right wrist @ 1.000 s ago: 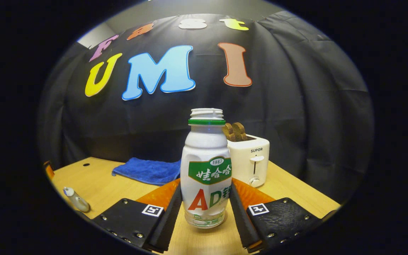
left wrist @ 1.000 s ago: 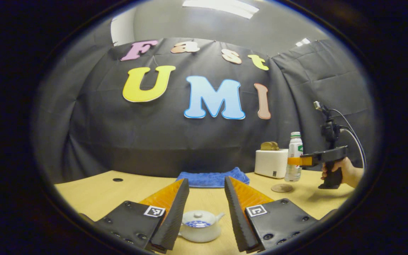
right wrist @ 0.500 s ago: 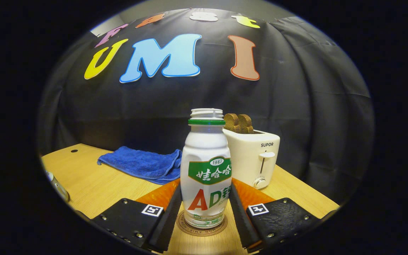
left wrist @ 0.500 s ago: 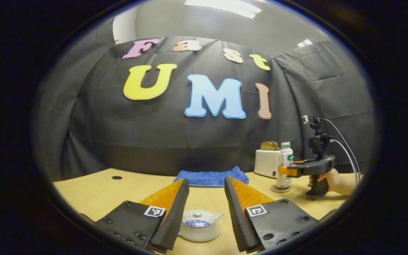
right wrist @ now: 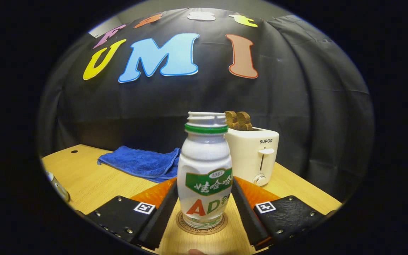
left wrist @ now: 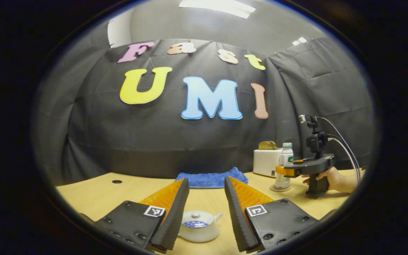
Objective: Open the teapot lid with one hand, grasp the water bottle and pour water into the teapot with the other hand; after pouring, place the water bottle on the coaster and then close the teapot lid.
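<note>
White water bottle [right wrist: 204,173] stands on the coaster [right wrist: 201,222], right claw [right wrist: 204,212] parted around it; left claw [left wrist: 205,212] open above the lidded teapot [left wrist: 199,230].

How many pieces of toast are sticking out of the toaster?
2. Both pieces of toast stand side by side in the slots on top of the toaster, just behind the water bottle. Anything deeper in the slots is hidden.

White capless water bottle [right wrist: 204,170] stands upright on the round coaster [right wrist: 201,223] — white lidded teapot [left wrist: 199,226] well apart.
</note>
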The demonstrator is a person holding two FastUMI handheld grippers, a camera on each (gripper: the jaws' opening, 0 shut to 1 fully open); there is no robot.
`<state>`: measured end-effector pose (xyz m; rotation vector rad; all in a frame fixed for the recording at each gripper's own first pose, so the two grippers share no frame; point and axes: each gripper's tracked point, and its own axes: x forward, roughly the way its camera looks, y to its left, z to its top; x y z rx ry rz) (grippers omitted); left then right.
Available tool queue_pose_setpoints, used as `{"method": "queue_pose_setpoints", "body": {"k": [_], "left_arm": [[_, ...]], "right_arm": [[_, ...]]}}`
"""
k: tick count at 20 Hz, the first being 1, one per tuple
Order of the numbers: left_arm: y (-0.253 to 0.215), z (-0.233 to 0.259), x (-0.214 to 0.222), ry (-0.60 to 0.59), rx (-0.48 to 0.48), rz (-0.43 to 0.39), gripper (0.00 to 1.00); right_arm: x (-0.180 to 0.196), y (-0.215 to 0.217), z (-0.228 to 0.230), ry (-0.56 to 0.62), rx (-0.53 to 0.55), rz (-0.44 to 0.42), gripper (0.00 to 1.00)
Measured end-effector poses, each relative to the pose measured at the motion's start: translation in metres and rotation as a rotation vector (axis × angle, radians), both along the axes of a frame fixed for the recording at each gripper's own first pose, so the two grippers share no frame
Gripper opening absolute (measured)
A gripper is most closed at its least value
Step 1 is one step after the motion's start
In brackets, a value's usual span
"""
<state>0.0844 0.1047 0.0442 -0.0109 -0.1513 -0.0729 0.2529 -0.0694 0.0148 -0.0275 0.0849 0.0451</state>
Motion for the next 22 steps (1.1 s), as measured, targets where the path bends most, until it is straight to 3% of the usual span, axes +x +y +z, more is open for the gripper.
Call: {"method": "queue_pose_setpoints", "body": {"k": [1, 5, 11, 17, 22], "left_arm": [[0.000, 0.001, 0.000, -0.003, -0.002, -0.001, 0.72], [0.002, 0.005, -0.003, -0.014, -0.009, 0.001, 0.72], [0.015, 0.019, -0.016, -0.072, -0.063, 0.035, 1.00], [-0.024, -0.008, -0.031, 0.043, -0.066, 0.019, 0.99], [-0.054, -0.040, -0.064, 0.124, -0.087, 0.098, 0.99]], "right_arm": [[-0.002, 0.000, 0.005, -0.009, 0.003, -0.001, 0.92], [-0.020, -0.005, 0.021, -0.042, -0.023, -0.022, 0.92], [-0.099, 0.019, 0.059, -0.129, -0.099, 0.014, 0.96], [-0.198, 0.050, 0.033, -0.131, -0.118, 0.036, 0.96], [-0.226, 0.082, -0.010, -0.027, -0.057, 0.076, 0.96]]}}
